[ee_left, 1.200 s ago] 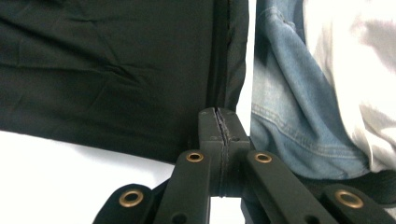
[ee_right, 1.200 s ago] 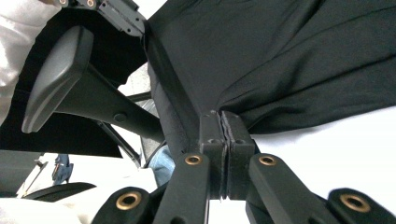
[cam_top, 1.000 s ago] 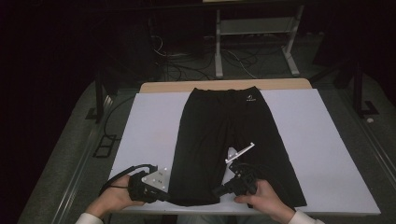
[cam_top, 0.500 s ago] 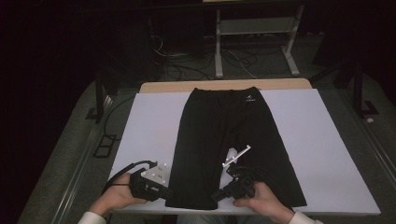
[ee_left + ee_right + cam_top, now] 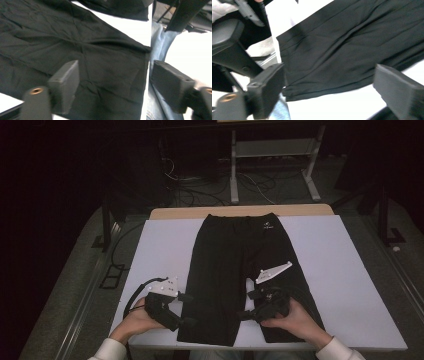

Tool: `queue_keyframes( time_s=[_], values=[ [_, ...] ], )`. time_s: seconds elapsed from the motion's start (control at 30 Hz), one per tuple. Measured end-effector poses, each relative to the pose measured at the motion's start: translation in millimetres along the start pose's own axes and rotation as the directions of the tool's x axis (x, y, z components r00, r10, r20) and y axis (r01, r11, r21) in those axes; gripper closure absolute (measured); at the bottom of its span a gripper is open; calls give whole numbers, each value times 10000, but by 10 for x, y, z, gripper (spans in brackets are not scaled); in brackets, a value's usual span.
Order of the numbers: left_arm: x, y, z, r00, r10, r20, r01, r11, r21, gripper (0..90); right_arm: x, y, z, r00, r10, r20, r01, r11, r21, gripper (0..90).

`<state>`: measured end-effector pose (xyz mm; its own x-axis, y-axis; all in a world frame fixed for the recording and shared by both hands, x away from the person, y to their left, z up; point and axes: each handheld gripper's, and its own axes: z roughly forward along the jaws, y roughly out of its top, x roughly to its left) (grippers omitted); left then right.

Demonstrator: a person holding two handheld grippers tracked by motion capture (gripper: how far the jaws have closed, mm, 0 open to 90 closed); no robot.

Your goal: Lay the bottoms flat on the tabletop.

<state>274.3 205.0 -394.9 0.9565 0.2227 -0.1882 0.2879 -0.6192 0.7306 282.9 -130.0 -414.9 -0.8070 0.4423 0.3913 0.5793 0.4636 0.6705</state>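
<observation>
A pair of black trousers (image 5: 235,265) lies flat on the white table (image 5: 330,270), waistband at the far end, both leg hems at the near edge. My left gripper (image 5: 186,309) sits at the outer side of the left leg hem (image 5: 110,72), jaws open and pointing at the cloth. My right gripper (image 5: 246,304) hovers in the gap between the two legs, open, facing the left leg's hem (image 5: 332,60). Neither gripper holds anything.
The person's jeans (image 5: 156,45) show below the near table edge. A wooden strip (image 5: 240,211) borders the table's far side. Cables and a white metal frame (image 5: 272,150) lie on the dark floor beyond.
Both grippers have moved slightly toward the near edge and closer to the left leg's hem. The trousers have not moved.
</observation>
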Motion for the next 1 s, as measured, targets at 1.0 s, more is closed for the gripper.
queue_keyframes(
  time_s=[1.0],
  values=[
    [163,275,222,9856,-1192,-1197,780,9498,-3030,0,-451,-237,-753,9886,587,1384,-306,9799,-1969,0]
  ],
)
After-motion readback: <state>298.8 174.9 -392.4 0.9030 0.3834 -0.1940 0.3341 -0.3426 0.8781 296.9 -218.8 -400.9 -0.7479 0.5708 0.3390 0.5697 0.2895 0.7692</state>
